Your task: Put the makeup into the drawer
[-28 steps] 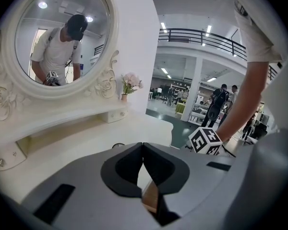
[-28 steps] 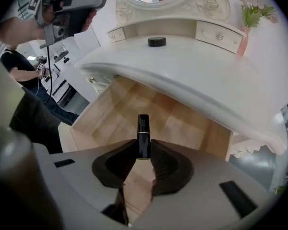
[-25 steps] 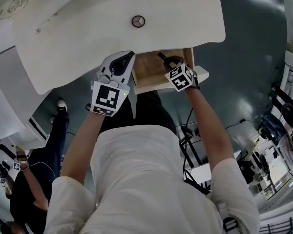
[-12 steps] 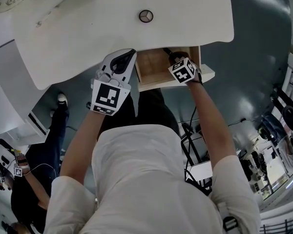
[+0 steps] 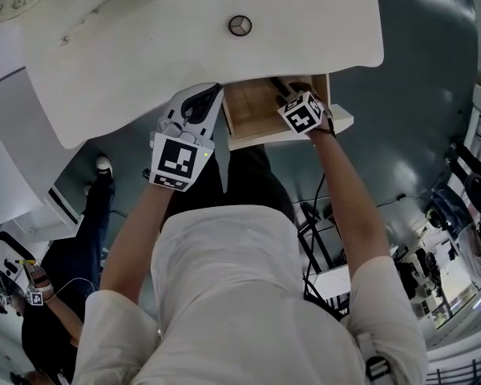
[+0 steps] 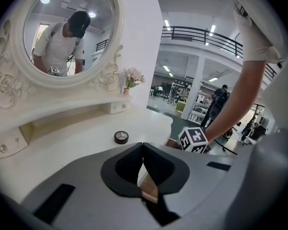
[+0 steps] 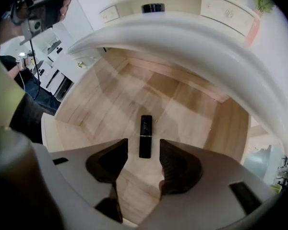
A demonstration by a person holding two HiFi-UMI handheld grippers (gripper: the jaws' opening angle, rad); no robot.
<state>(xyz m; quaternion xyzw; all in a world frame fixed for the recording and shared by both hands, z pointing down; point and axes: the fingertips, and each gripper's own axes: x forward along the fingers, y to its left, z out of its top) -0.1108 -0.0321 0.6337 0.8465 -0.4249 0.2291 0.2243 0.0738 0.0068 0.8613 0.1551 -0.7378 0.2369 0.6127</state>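
A black lipstick tube (image 7: 145, 137) lies flat on the wooden floor of the open drawer (image 7: 110, 95). My right gripper (image 7: 143, 146) points steeply down just above it. Its jaws are opening, the tube lies between the two fingertips, and neither pad touches it. In the head view the right gripper (image 5: 289, 95) reaches into the drawer (image 5: 252, 111) under the white vanity top (image 5: 144, 54). My left gripper (image 5: 215, 91) hangs at the drawer's left edge, shut and empty; its own view shows the left gripper's pads (image 6: 143, 147) pressed together.
A small round black compact (image 5: 240, 25) rests on the vanity top, seen also as the compact (image 6: 121, 137) ahead of the left gripper. An oval mirror (image 6: 62, 32) stands behind it. The vanity's curved edge (image 7: 192, 47) overhangs the drawer. Another person (image 5: 40, 319) stands at lower left.
The right gripper has dipped slightly deeper into the drawer. The left gripper has held its place by the drawer's left edge.
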